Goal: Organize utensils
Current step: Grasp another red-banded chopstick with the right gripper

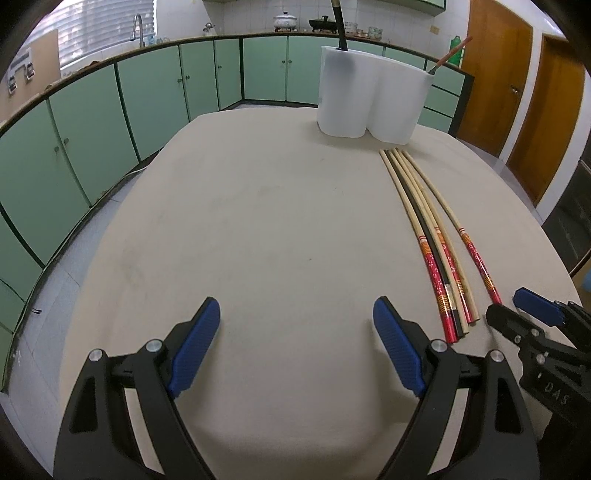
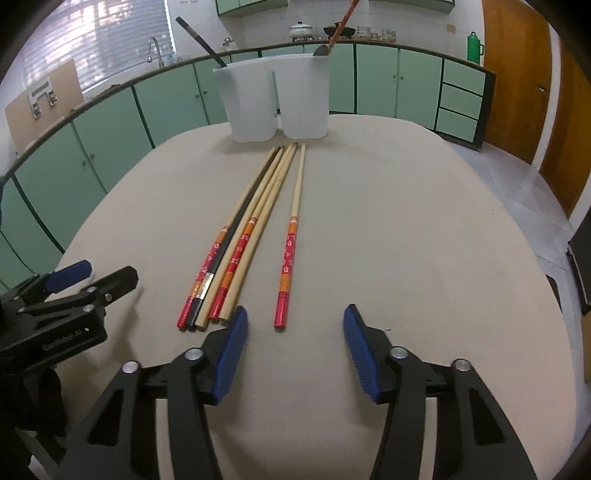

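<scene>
A home kitchen. Pale green cabinets (image 1: 92, 122) run under a long counter along the walls, with a sink tap (image 1: 137, 27) below a blinded window (image 1: 103, 26), a lidded pot (image 2: 301, 30) and a wok (image 1: 323, 23) at the tiled back wall, and wooden doors (image 1: 495, 74) on the right.

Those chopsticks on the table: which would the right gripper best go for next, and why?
Probably the lone red-handled chopstick. It lies apart from the bundle, its red end just ahead of the open right gripper, nothing yet between the pads. Edging forward to straddle that end and closing looks easiest; the white holder waits beyond.
</scene>
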The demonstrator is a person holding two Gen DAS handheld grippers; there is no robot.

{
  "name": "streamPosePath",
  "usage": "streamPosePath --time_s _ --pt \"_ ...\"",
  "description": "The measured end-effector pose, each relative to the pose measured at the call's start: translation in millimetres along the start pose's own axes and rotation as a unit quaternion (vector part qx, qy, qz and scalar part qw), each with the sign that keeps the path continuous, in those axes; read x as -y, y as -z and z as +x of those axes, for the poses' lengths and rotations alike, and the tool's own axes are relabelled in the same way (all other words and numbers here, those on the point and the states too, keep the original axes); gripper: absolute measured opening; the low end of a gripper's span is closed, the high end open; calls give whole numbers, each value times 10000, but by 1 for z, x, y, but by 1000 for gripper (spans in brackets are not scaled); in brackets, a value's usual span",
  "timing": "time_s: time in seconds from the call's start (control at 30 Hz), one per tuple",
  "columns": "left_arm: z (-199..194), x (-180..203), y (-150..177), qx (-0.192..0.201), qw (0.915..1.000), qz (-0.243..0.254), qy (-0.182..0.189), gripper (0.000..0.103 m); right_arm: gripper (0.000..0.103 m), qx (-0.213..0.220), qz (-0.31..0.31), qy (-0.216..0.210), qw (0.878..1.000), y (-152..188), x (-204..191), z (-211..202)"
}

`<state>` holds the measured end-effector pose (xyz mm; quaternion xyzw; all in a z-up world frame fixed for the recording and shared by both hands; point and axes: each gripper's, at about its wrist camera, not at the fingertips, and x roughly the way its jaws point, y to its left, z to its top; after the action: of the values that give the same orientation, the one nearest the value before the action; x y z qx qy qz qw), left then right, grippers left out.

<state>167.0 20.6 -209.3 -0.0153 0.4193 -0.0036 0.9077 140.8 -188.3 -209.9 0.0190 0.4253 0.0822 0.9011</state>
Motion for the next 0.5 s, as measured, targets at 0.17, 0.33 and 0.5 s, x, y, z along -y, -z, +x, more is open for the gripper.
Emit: streamPosePath --time_s 0.17,0.33,0.5 --pt "0 3 1 -6 10000 89 -22 82 32 -2 53 42 10000 -3 1 2" --pt "-3 9 2 44 9999 125 61 83 7 12 -65 73 10000 -2 -2 2" --pt "-9 20 3 97 9993 184 311 82 6 37 160 254 9995 -1 14 0"
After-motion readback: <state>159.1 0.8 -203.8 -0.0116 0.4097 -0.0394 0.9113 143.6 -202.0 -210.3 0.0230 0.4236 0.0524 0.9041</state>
